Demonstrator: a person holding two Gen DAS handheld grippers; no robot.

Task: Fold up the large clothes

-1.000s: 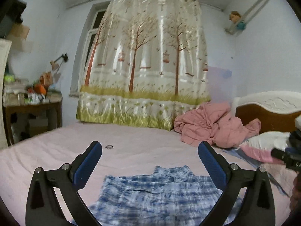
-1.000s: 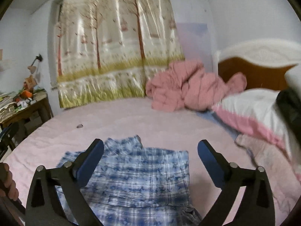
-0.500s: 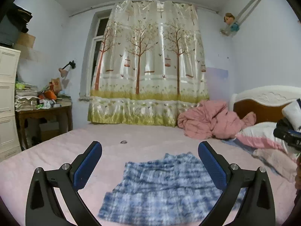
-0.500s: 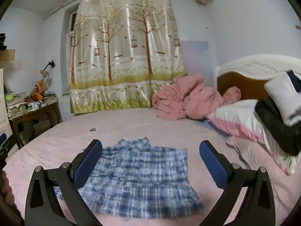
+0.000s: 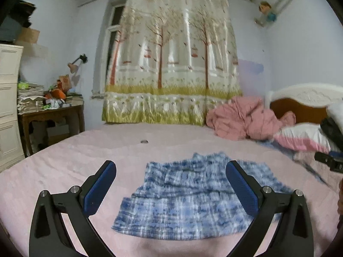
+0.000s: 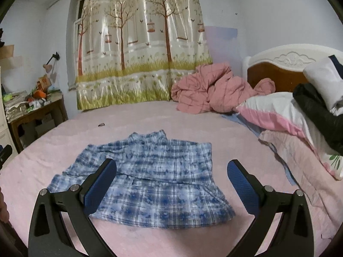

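Observation:
A blue and white plaid garment [image 5: 188,199] [image 6: 150,182] lies folded flat on the pink bed sheet [image 5: 64,167] [image 6: 133,120], collar end toward the curtain. My left gripper [image 5: 171,167] hangs open above the bed, short of the garment's near edge, with nothing between its blue pads. My right gripper [image 6: 171,167] is open too, held over the garment's near half and clear of the cloth. The tip of the right gripper shows at the right edge of the left wrist view.
A crumpled pink quilt [image 6: 214,90] and pillows [image 6: 278,111] with dark and white clothes sit at the bed's right by the headboard [image 6: 285,64]. A cluttered wooden desk [image 5: 51,111] and white drawers [image 5: 8,107] stand left. A small dark object [image 5: 144,141] lies mid-bed.
Both grippers have pulled back and up from the garment, so more of it and the bed shows. The garment has stayed where it lay, and both grippers have stayed open.

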